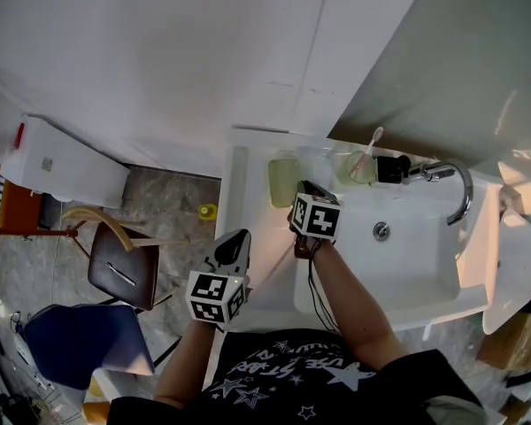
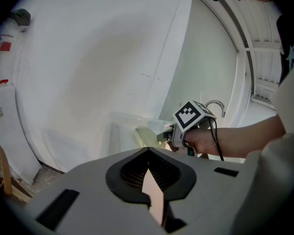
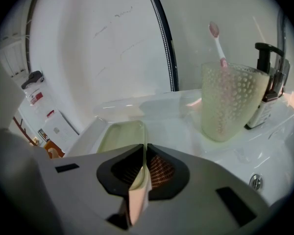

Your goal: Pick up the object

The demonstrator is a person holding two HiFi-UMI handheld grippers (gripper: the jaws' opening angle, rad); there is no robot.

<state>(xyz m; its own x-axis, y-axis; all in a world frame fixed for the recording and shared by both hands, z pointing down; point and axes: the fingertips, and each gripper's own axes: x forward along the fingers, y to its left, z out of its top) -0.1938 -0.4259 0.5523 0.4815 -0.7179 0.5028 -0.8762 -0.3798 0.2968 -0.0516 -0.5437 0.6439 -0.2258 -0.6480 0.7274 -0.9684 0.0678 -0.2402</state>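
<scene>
While the left tongs (image 2: pixel 148 153) are pressed together with nothing in them, the thin near edge of the pale green dish (image 3: pixel 118 137) is pinched by the right tongs (image 3: pixel 142 151). The dish is laid on the white surface (image 3: pixel 171 117), straight ahead of these tongs. A dotted cup (image 3: pixel 231 102) with a pink toothbrush (image 3: pixel 217 42) is set further ahead, to their right.

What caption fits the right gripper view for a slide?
Right gripper shut on the rim of the pale green dish, beside a dotted cup holding a pink toothbrush.
</scene>
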